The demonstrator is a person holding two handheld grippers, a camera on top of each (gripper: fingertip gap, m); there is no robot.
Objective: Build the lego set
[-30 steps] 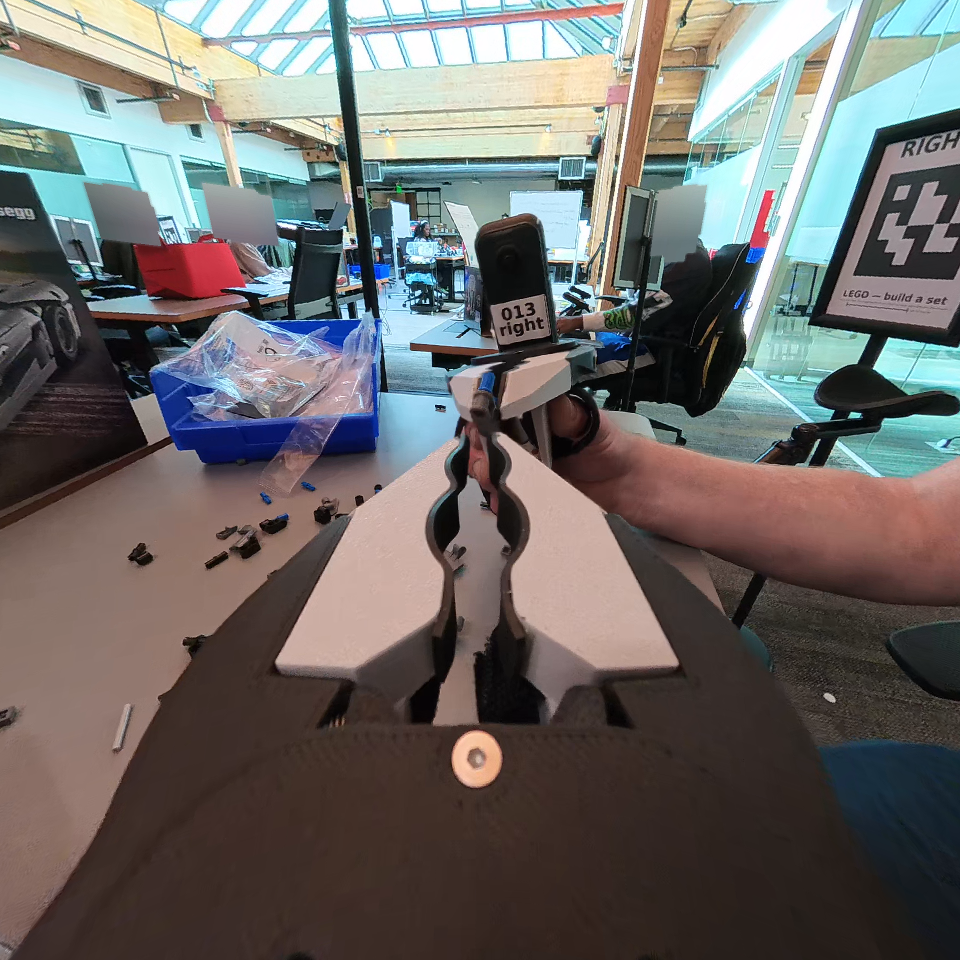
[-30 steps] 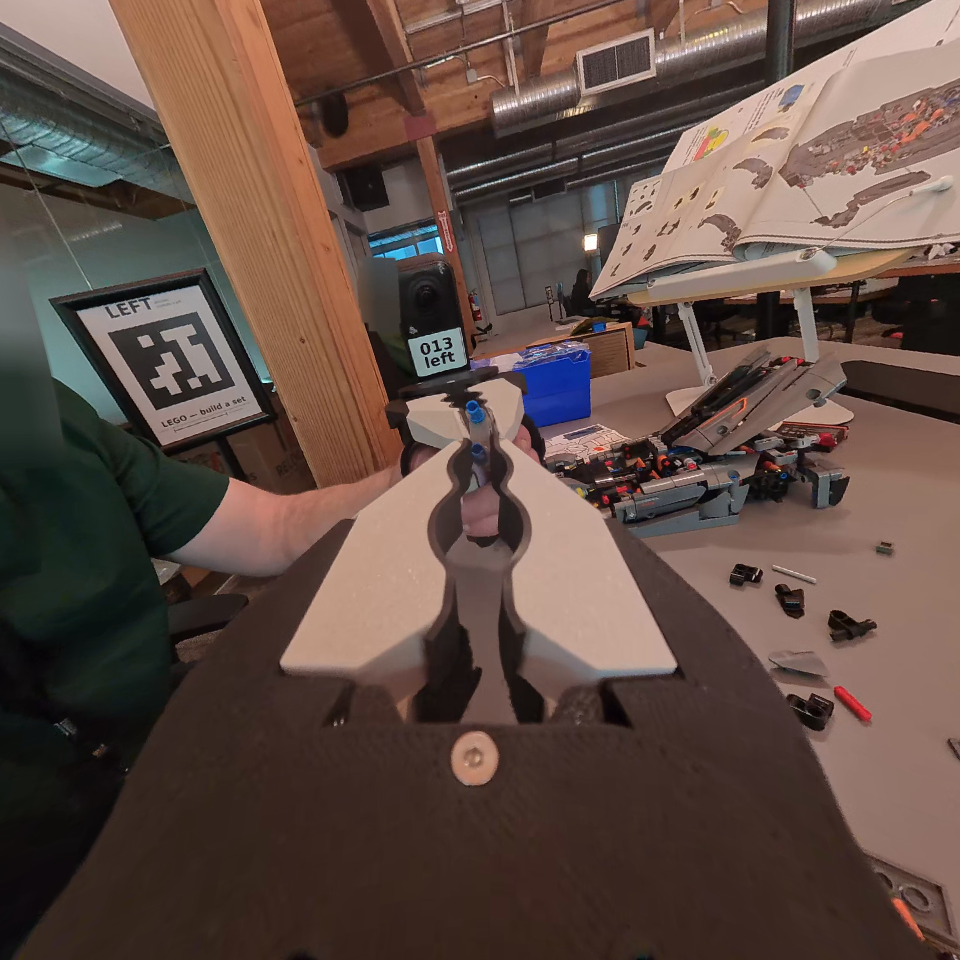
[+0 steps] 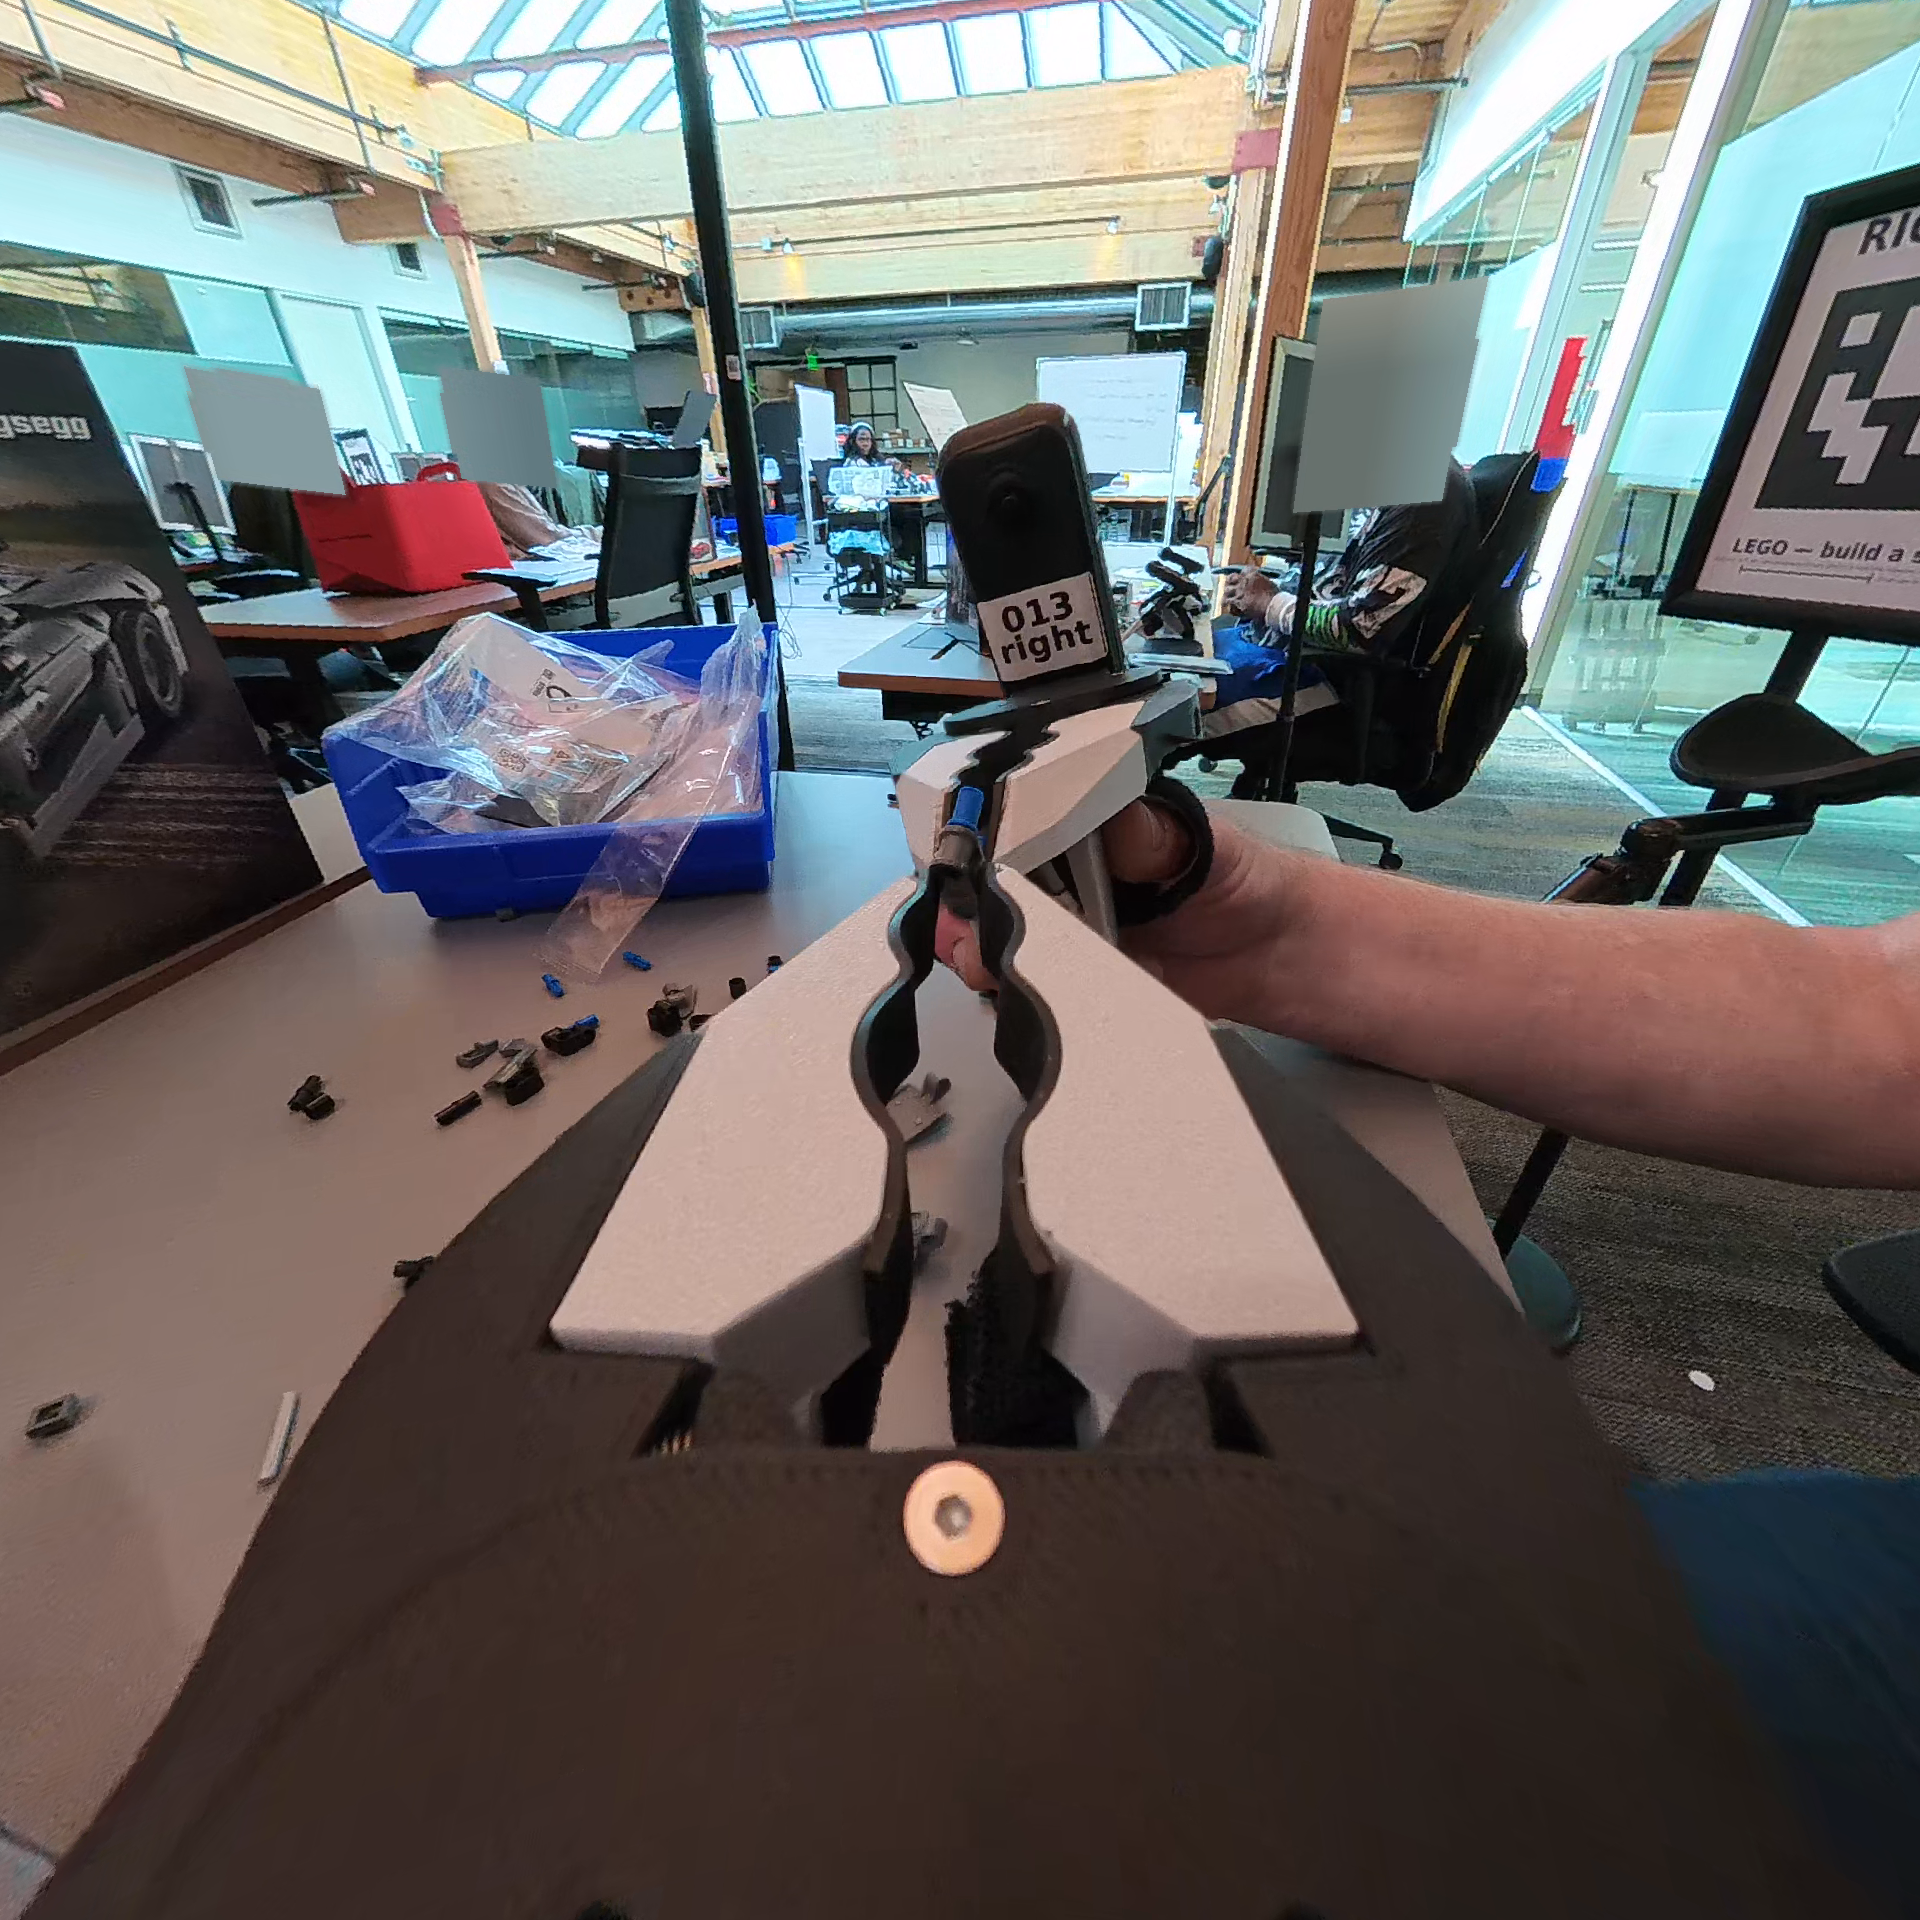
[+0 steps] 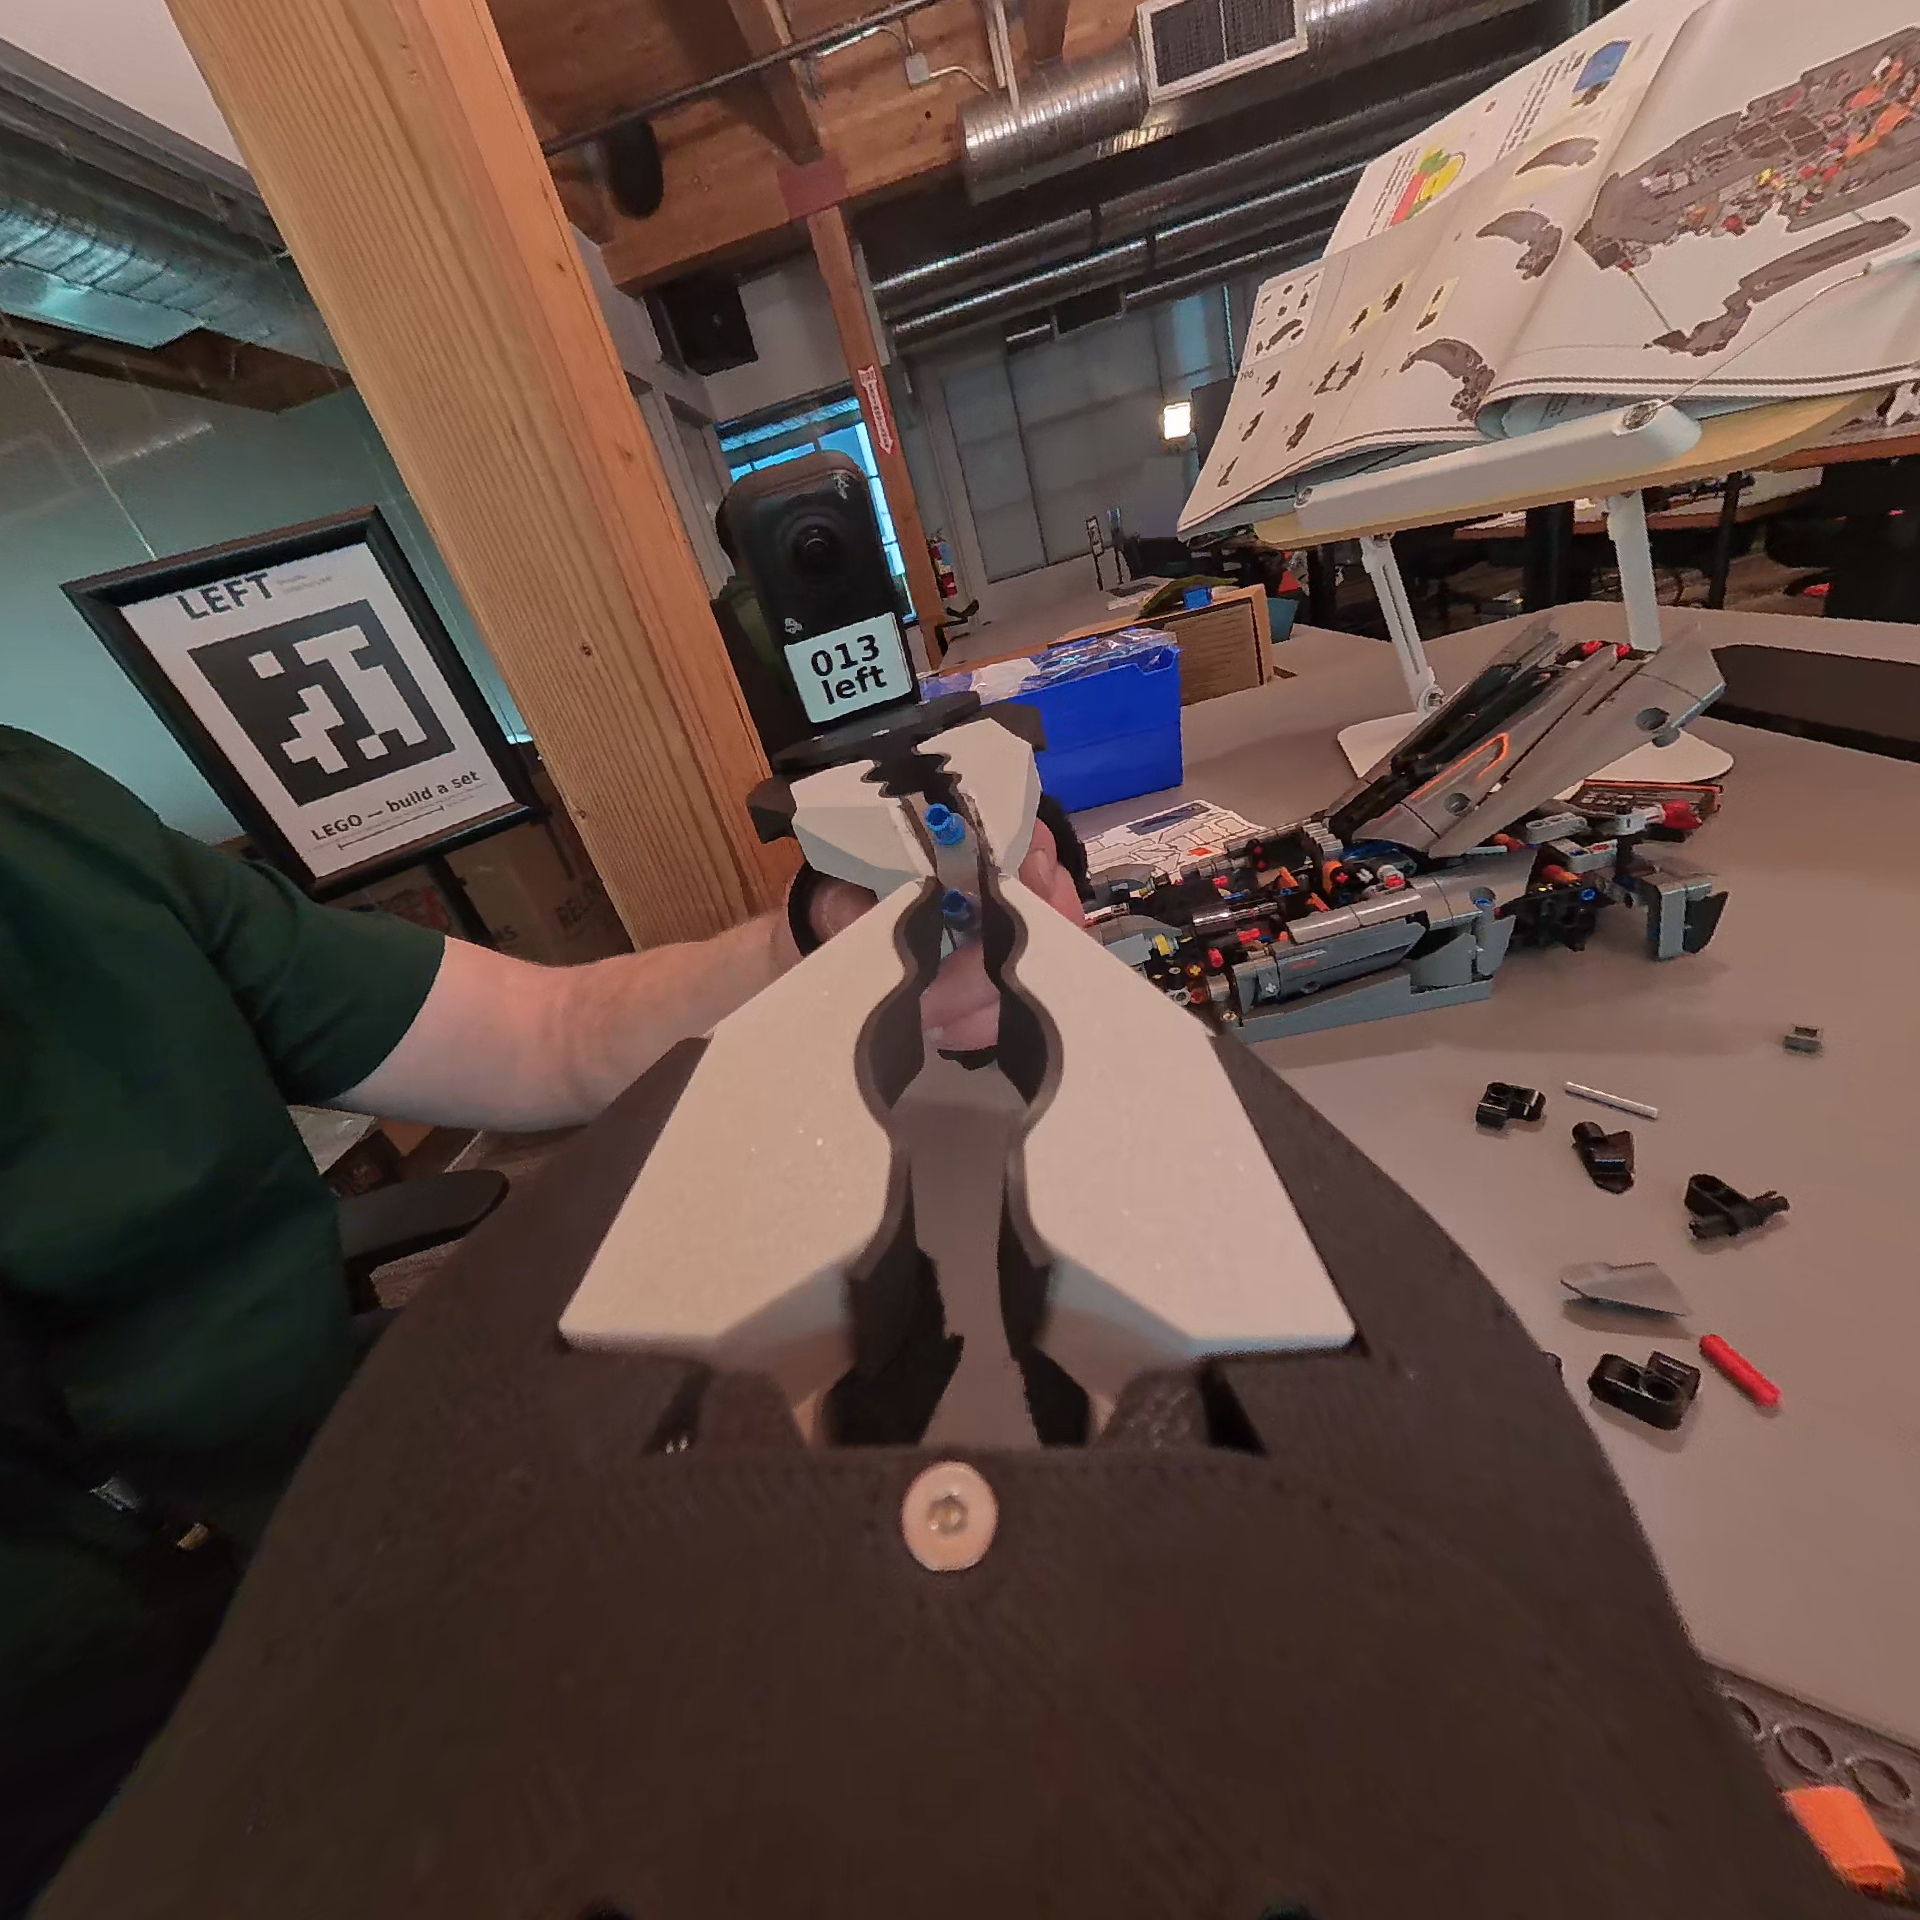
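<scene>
My two grippers meet tip to tip above the table's near edge. A small pin piece with blue ends and a grey middle [image 3: 964, 812] bridges them. My left gripper [image 3: 954, 888] is shut on one end. My right gripper [image 3: 985, 781] is shut on the other end. In the right wrist view the pin piece [image 4: 941, 826] sits in the left gripper [image 4: 935, 800], and its other blue end lies at the right gripper's tips [image 4: 958, 902]. The partly built grey Lego car [image 4: 1403, 925] stands on the table to the right.
An open instruction book [image 4: 1610, 208] rests on a white stand behind the car. A blue bin [image 3: 561, 842] holds plastic bags. Loose black and grey pieces [image 3: 520, 1075] and others [image 4: 1605, 1153] lie on the grey table [image 3: 187, 1226]. The set's box [image 3: 104, 675] stands at the left. The tips of both grippers are at nearly the same place.
Almost nothing. Both grippers stay tip to tip on the pin piece. The right gripper has tilted slightly.
</scene>
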